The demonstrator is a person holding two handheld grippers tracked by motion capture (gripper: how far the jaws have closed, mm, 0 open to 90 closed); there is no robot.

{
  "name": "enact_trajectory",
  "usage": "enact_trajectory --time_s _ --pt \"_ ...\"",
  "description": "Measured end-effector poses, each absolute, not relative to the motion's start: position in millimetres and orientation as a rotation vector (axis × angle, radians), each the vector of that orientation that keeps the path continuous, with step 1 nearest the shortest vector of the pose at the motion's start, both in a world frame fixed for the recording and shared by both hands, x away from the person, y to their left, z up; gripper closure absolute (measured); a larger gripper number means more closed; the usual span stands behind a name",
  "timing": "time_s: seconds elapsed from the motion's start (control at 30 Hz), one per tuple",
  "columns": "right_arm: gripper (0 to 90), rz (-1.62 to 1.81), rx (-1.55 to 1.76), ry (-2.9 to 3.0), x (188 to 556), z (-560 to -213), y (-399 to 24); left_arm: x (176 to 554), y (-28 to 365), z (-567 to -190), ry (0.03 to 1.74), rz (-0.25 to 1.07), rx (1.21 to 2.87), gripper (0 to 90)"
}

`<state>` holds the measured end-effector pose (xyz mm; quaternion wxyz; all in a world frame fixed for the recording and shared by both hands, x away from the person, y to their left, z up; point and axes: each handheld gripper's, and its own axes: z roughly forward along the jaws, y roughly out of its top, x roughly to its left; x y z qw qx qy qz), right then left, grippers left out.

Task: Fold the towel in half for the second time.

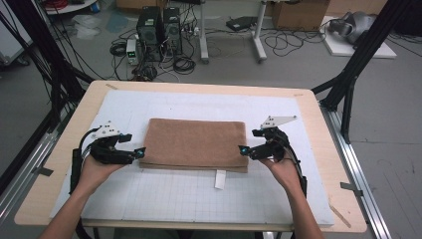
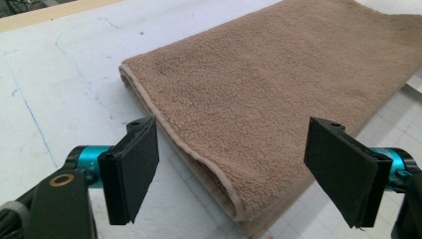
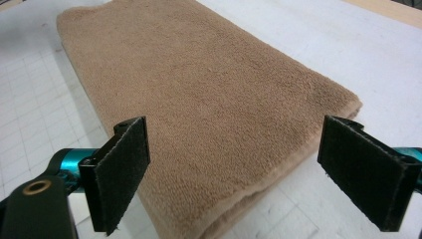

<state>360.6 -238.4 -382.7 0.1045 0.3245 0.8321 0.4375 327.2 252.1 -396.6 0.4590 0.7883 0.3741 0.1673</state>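
A brown towel (image 1: 196, 142) lies folded into a flat rectangle on the white grid mat (image 1: 189, 199). My left gripper (image 1: 141, 153) is at the towel's left end near the front corner, jaws open. In the left gripper view the towel (image 2: 278, 84) has its folded corner between the two pads of the left gripper (image 2: 239, 154), which do not touch it. My right gripper (image 1: 244, 149) is at the right end, also open. In the right gripper view the right gripper (image 3: 234, 169) straddles the towel's (image 3: 199, 99) near corner with room on both sides.
A small white label (image 1: 220, 179) sticks out from under the towel's front edge. The mat rests on a wooden table (image 1: 45, 199). Black frame legs (image 1: 348, 84) stand at the table's sides, and computers (image 1: 159, 32) and cables sit on the floor beyond.
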Motion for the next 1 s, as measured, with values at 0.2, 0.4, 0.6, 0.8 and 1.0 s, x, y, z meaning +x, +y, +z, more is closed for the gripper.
enact_trajectory --time_s 0.2,0.4,0.6,0.8,1.0 --pt "11.9 1.31 0.95 2.443 351 -384 -246 321 252 -399 0.915 0.404 1.944 21.6" --pt "11.9 1.318 0.951 2.434 341 -388 -253 314 254 -401 0.91 0.401 1.945 21.2" --pt "11.9 1.33 0.962 2.423 333 -391 -258 306 261 -406 0.921 0.399 1.938 20.9" --pt "11.9 1.322 0.963 2.42 326 -393 -262 298 265 -408 0.924 0.408 1.941 20.6" --pt "11.9 1.319 0.968 2.411 318 -396 -268 292 268 -408 0.92 0.409 1.935 20.6"
